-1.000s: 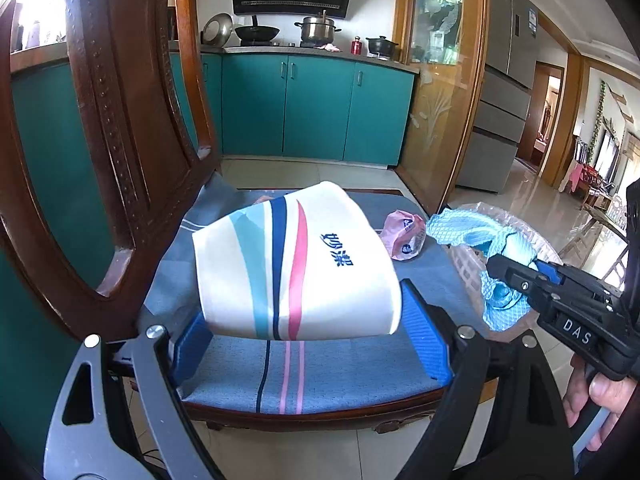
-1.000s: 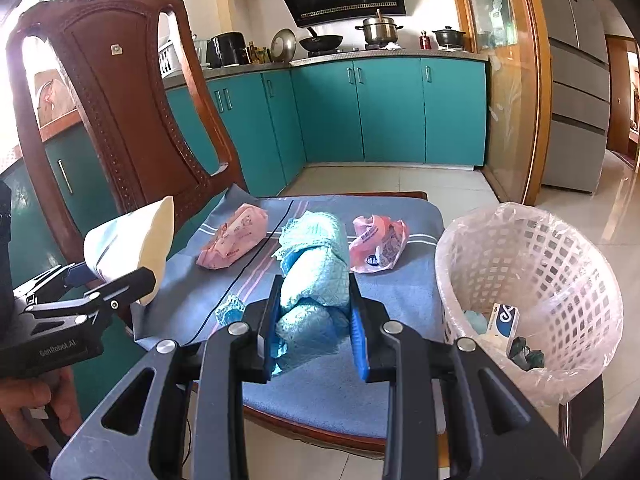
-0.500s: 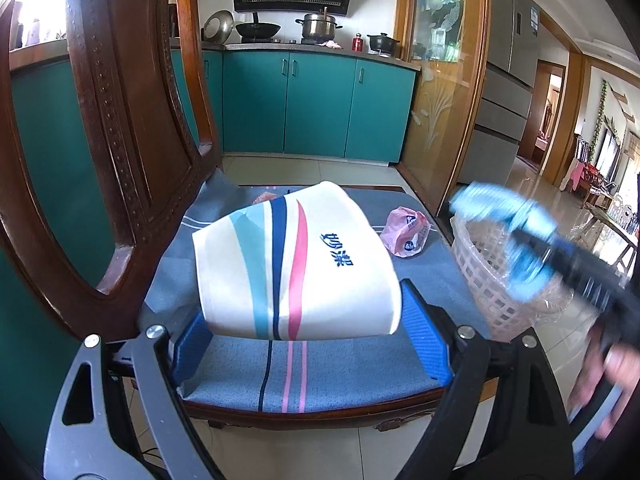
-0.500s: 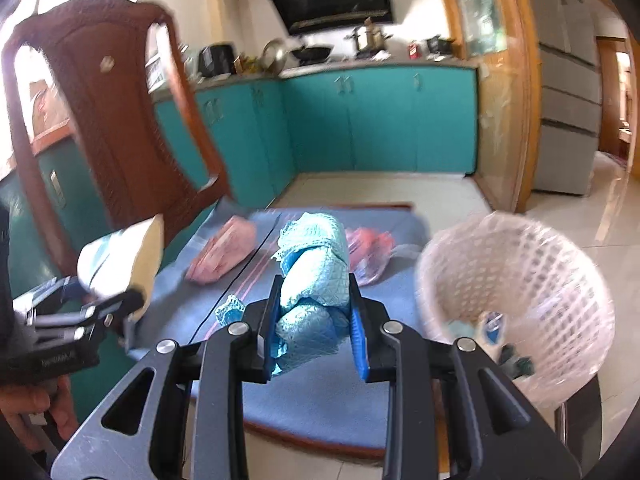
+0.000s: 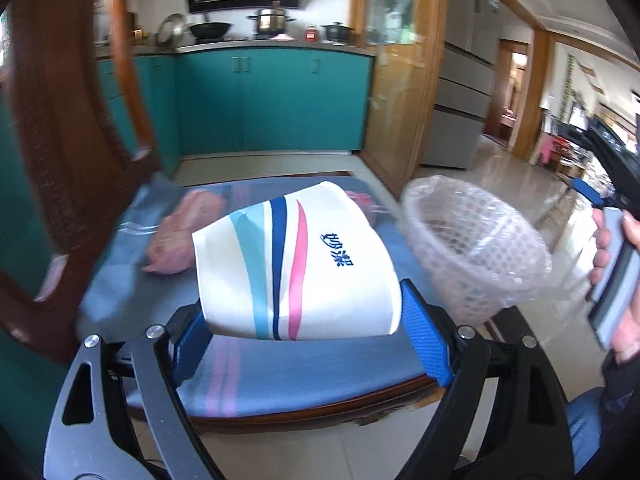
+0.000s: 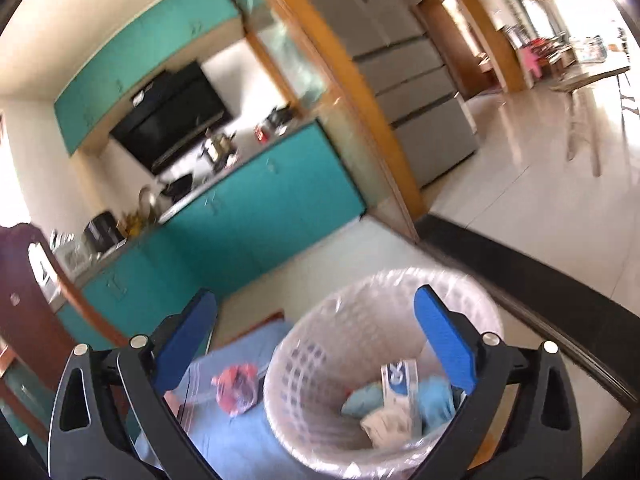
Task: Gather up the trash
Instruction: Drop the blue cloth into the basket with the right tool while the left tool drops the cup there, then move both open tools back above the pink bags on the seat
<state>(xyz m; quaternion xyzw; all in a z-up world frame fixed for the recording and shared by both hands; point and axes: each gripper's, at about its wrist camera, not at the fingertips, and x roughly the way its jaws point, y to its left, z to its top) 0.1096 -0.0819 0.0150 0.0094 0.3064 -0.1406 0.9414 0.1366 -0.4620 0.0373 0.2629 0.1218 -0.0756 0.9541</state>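
Left tool (image 5: 304,320): grips the striped bag (image 5: 296,264) over the chair seat (image 5: 288,372).
Right tool (image 6: 316,340): just opened, nothing between, above the bin (image 6: 320,344).
Blue cloth (image 6: 434,398): in the bin.

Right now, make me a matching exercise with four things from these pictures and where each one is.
Things:
1. striped white packet
2. blue cloth
3. pink wrapper
4. right gripper

Places or states:
A. inside the white basket
B. open, above the basket
C. lying on the chair cushion
D. between the left gripper fingers

Pairs: 1-D, 2-A, 3-C, 4-B
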